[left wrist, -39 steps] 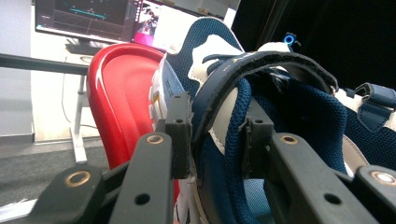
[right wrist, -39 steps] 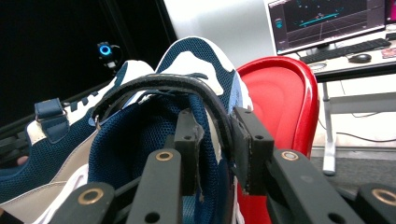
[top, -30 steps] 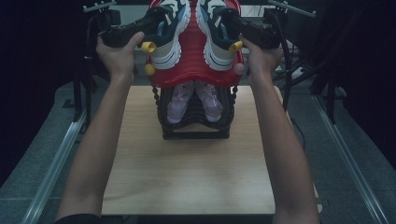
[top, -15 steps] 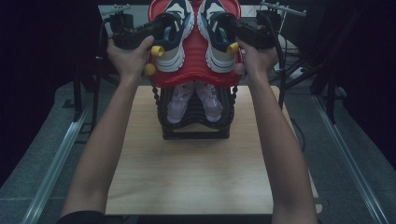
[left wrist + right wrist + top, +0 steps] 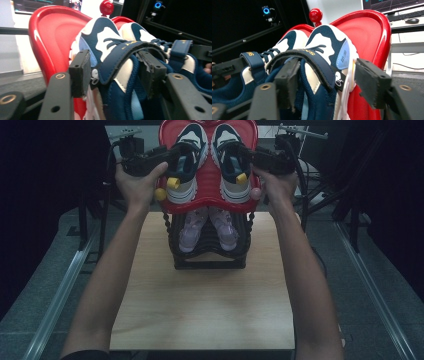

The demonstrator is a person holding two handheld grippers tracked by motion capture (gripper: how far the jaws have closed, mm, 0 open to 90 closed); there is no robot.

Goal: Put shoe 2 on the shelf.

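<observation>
Release of the shoes [image 5: 210,162] on the red tray [image 5: 209,205] atop the rack [image 5: 210,255] is in hand: grippers should be drawn straight back, straps not snagged. Left gripper [image 5: 113,72] and right gripper [image 5: 329,82] jaws have just been opening; now wide, pads off, a shoe between each.

Pair of navy-and-white sneakers, mesh uppers, pale blue side panels, white soles, navy strap with gold lettering over dark laces.

Left sneaker [image 5: 184,167]: toe pointing away, resting on the red tray [image 5: 210,205]; its upper sits between the jaws of the left tool [image 5: 117,72].

Right sneaker [image 5: 232,165]: alongside the first, same pose; its outer half sits between the jaws of the right tool [image 5: 332,85].
</observation>
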